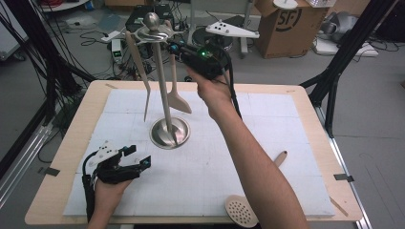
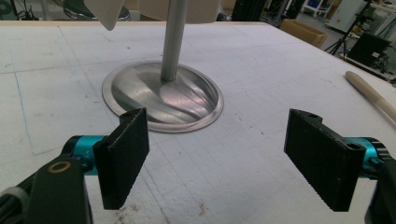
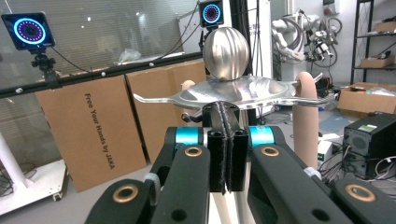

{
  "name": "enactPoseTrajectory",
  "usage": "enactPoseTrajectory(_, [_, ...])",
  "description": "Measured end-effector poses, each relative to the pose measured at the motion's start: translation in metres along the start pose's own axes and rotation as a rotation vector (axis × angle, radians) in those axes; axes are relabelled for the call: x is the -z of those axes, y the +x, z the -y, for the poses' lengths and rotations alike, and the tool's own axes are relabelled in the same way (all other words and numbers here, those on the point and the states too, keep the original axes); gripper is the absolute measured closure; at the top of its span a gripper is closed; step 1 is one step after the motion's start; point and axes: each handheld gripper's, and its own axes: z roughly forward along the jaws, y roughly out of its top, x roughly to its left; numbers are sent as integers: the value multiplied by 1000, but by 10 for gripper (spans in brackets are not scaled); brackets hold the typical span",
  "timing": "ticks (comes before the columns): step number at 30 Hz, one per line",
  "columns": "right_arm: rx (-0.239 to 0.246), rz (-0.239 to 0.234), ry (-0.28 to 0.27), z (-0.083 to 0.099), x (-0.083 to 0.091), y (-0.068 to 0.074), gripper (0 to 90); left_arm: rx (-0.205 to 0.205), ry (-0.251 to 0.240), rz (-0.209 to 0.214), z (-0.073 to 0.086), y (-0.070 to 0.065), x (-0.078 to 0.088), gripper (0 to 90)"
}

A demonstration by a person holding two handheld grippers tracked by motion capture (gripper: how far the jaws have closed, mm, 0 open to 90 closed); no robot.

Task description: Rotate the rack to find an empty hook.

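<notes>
the right gripper [image 1: 175, 47] is raised beside the crown of the metal utensil stand [image 1: 162, 81], its jaws pressed together; in the right gripper view the pads meet in a dark seam just under the stand's hooked top plate [image 3: 243, 95]. whether anything thin is pinched in that seam is hard to make out. a pale spatula [image 1: 177, 93] hangs from the stand just beside this gripper, its handle top hidden behind the gripper in the high view. a second long wooden utensil [image 1: 139, 71] hangs on the stand's other side.

the left gripper [image 1: 136, 160] rests low near the table's [image 1: 67, 143] front left, jaws wide apart with nothing between them, facing the stand's round base [image 2: 163, 100], which lies near but apart.

a slotted spoon [image 1: 241, 210] lies at the front edge of the white mat [image 1: 200, 167], its bowl partly cut off by the frame and its handle mostly hidden under the right forearm [image 1: 258, 162].
</notes>
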Motion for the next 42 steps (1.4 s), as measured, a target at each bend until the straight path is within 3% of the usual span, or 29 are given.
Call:
enactPoseTrajectory(13, [2, 21, 7, 4, 9, -3, 900, 1, -3, 1, 0, 0, 1, 228])
enactPoseTrajectory(27, [-31, 81, 36, 36, 68, -21, 893, -17, 12, 5, 0, -2, -2, 228])
enactPoseTrajectory(33, [-49, 51, 49, 48, 88, -24, 765, -16, 14, 6, 0, -2, -2, 228])
enactPoseTrajectory(35, [-45, 60, 56, 55, 98, -26, 729, -13, 10, 4, 0, -1, -2, 228])
enactPoseTrajectory(39, [-91, 78, 72, 70, 118, -35, 620, -19, 14, 6, 0, -2, -2, 228])
enactPoseTrajectory(42, [-126, 81, 55, 80, 132, -41, 606, -20, 13, 5, 0, -3, -3, 228])
